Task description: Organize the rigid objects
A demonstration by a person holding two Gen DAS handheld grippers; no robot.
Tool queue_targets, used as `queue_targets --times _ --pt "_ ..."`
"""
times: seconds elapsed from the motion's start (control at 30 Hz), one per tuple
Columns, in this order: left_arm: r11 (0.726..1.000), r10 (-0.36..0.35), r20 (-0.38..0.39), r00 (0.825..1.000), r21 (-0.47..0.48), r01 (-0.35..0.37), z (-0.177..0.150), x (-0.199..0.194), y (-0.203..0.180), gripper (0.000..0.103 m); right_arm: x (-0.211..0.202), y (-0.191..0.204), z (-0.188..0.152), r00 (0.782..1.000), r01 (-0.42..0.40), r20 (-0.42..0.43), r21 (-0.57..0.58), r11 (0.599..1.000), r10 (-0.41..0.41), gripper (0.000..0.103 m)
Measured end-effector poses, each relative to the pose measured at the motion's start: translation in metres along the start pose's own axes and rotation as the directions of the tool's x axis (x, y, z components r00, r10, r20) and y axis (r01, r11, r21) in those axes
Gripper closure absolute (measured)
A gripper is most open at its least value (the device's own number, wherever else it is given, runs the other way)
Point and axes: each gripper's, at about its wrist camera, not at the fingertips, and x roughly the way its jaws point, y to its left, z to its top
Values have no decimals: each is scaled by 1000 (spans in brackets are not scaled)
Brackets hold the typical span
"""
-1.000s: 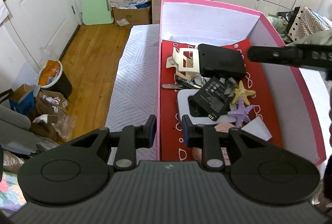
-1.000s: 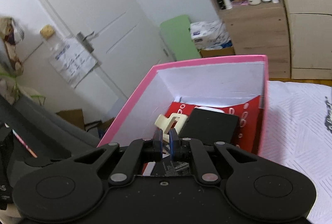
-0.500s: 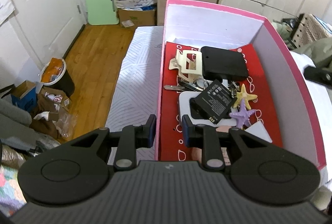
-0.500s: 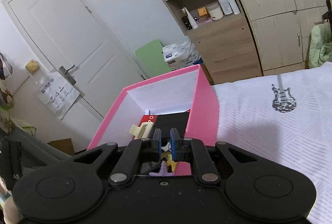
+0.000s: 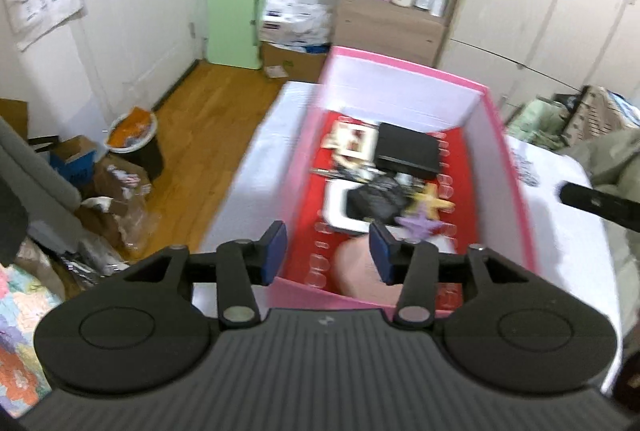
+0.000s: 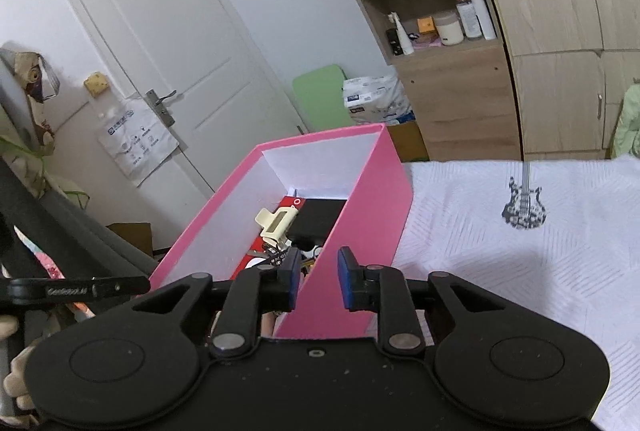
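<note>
A pink box with a red floor sits on a white bed. It holds a black case, a cream clip, a white device with a black pack on it, a yellow starfish, a purple starfish and a pink round thing. My left gripper is open and empty above the box's near left corner. My right gripper is open and empty, its jaws astride the box's right wall. The right gripper's finger also shows in the left wrist view.
The white bedcover with a guitar print spreads right of the box. A wooden shelf unit and wardrobe stand behind. Wooden floor, a bin, cardboard boxes and a door lie to the left.
Both grippers have opened. The left one pulled back and up from the box's left wall. The right one moved out of the box and now straddles its right wall.
</note>
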Motion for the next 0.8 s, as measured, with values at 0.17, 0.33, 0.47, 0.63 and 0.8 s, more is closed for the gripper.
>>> queue_targets --times 0.17,0.33,0.47,0.63,0.8 --pt "1000 -17 6 1000 23 16 -7 -1 -37 31 -12 10 3 999 32 3 -106 994 -32 59" --pt "1000 -10 -9 1000 12 10 -16 -6 -54 11 -29 20 0 995 95 27 -96 991 -92 18" --pt "998 32 -5 999 45 -32 -22 -11 -61 10 -45 23 -7 979 200 43 19 980 -201 2" --pt "995 29 -63 998 98 -23 -32 -10 -70 10 -74 36 -19 962 262 67 28 965 -264 2" --pt "994 39 -78 996 101 -31 -41 -10 -74 10 -96 55 -25 944 327 57 -15 945 -326 2"
